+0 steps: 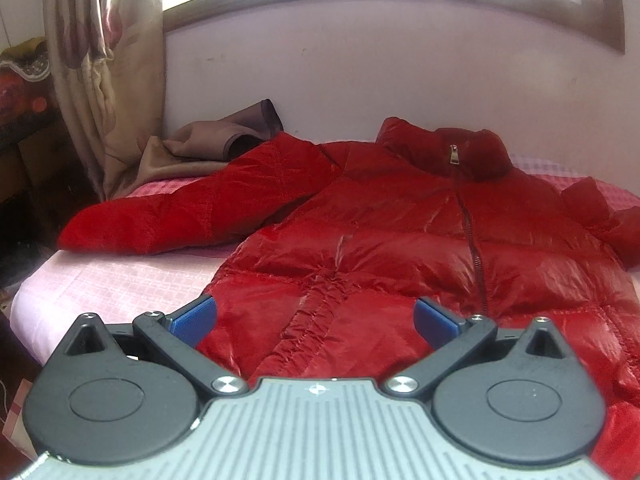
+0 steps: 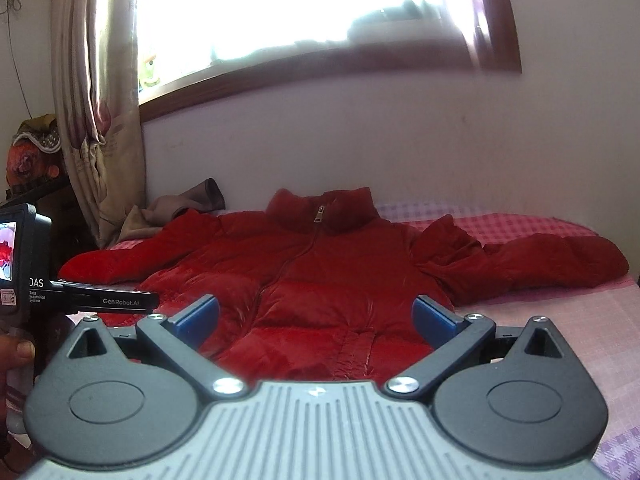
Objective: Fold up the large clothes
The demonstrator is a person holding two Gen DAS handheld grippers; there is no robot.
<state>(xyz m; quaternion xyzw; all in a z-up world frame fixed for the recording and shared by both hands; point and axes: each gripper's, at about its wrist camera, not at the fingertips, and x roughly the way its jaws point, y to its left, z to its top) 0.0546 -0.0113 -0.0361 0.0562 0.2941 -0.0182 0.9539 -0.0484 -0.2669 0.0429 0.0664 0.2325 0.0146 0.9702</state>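
Observation:
A shiny red puffer jacket (image 1: 400, 236) lies front up and zipped on the bed, collar towards the far wall, both sleeves spread out. My left gripper (image 1: 316, 318) hovers open over the jacket's lower hem, with nothing between its blue pads (image 1: 196, 318). In the right wrist view the same jacket (image 2: 320, 276) fills the middle, its right sleeve (image 2: 540, 264) stretched out to the right. Above the near hem my right gripper (image 2: 316, 318) is open and holds nothing. The left gripper's body (image 2: 32, 276) shows at the left edge, held by a hand (image 2: 14, 364).
The bed has a pink checked sheet (image 1: 120, 280), with its left edge near a dark drop. A brown garment (image 1: 216, 140) lies crumpled by the far wall beside a curtain (image 1: 108, 72). Bare sheet (image 2: 560, 320) lies right of the jacket. A window (image 2: 304, 16) is above.

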